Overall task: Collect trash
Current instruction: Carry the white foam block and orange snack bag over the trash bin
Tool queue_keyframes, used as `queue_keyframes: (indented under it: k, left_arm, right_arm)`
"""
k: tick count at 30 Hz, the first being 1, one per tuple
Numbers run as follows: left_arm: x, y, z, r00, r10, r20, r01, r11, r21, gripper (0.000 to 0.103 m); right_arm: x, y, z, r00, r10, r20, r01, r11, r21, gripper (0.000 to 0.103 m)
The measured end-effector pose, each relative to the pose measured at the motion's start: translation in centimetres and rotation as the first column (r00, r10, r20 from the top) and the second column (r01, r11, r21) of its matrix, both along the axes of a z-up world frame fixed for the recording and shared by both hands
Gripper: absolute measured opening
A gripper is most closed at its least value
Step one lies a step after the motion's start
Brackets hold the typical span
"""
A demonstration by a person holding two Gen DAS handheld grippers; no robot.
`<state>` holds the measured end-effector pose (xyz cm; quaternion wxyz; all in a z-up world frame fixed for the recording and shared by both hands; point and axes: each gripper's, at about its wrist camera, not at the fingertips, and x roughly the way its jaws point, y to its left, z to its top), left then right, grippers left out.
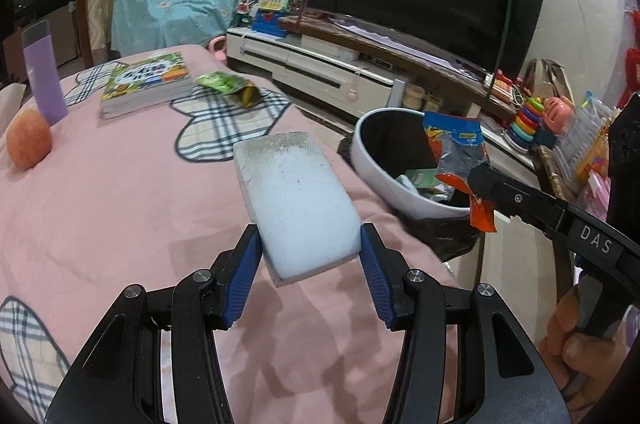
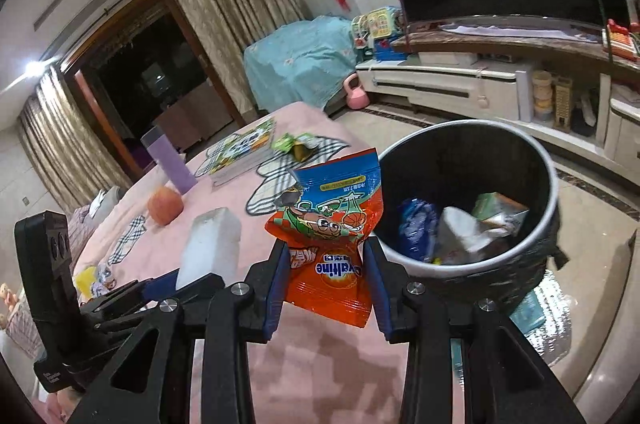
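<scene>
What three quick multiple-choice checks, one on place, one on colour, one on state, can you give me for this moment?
1. Where does the green wrapper lie?
A. In the bin
B. On the pink cloth beside the book
C. On the TV stand

2. What colour is the tall bottle?
A. Purple
B. Yellow
C. Black

3. What is the right gripper doing?
A. Open, empty
B. Shut on the sponge
C. Shut on the orange snack packet

Answers: 1 B, it rests on the cloth right of the book. 2 A, plainly purple. 3 C, both fingers press the packet; the sponge sits in the left gripper.
</scene>
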<state>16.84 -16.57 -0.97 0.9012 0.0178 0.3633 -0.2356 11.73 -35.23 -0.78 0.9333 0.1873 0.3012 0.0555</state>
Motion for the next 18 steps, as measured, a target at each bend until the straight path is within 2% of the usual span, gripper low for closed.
queue_keyframes:
  k: [18]
  left_arm:
    - [1.0, -6.4, 1.6, 0.994, -0.105, 0.025, 0.104, 0.994, 0.025, 0.050]
  right_arm:
    - [0.6, -5.9, 0.2, 0.996, -0.088, -0.011, 0.087, 0.996, -0.017, 0.038]
